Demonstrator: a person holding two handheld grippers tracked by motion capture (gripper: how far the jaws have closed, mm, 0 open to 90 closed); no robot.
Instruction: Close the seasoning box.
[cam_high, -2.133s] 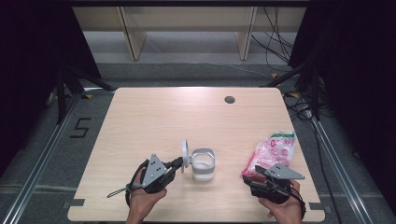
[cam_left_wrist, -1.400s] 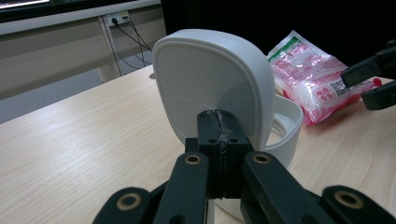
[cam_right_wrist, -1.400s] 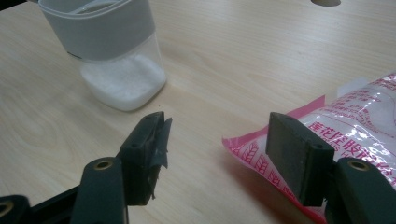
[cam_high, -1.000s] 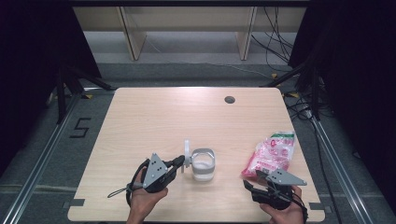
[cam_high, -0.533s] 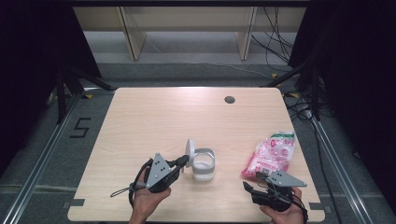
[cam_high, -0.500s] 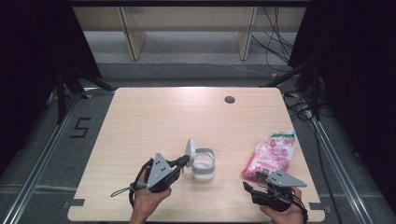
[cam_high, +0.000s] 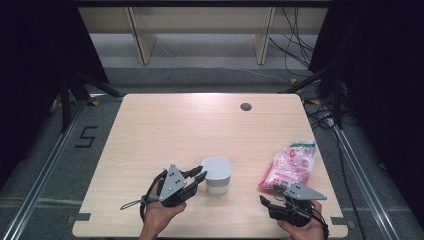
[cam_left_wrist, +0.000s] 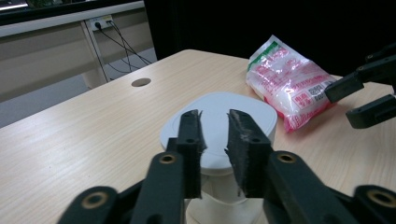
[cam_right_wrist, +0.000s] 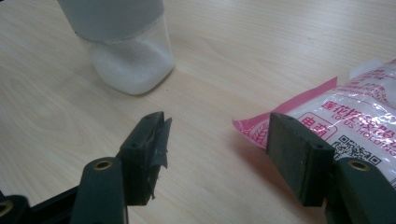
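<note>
— Lying flat now on top of the container (cam_high: 217, 186), that white lid (cam_high: 216, 167), not tipping up on edge as it was a second back. Looking like a lid set down and being let go.

— And the left gripper (cam_high: 200, 176)? Holding on to anything?

— Not holding. Having just been opening, jaws standing a little apart in the left gripper view, with nothing between them; merely pointing over the near edge of the lid (cam_left_wrist: 243, 112).

— Sitting where, the container?

— Resting upright on the surface (cam_high: 200, 125), near the front edge, just beyond the left gripper's tips. Showing a clear lower half with white powder inside in the right gripper view (cam_right_wrist: 130, 70).

— Right gripper (cam_high: 267, 204) doing anything?

— Idling. Jaws spread wide, gripping nothing, hovering low just beside the near corner of the pink bag (cam_high: 290, 162), well apart from the container.

— Meaning what for the job?

— Probably closing finished, or nearly. Hard telling whether the lid is pressed fully home or only resting loose; perhaps needing a push down before moving on.
</note>
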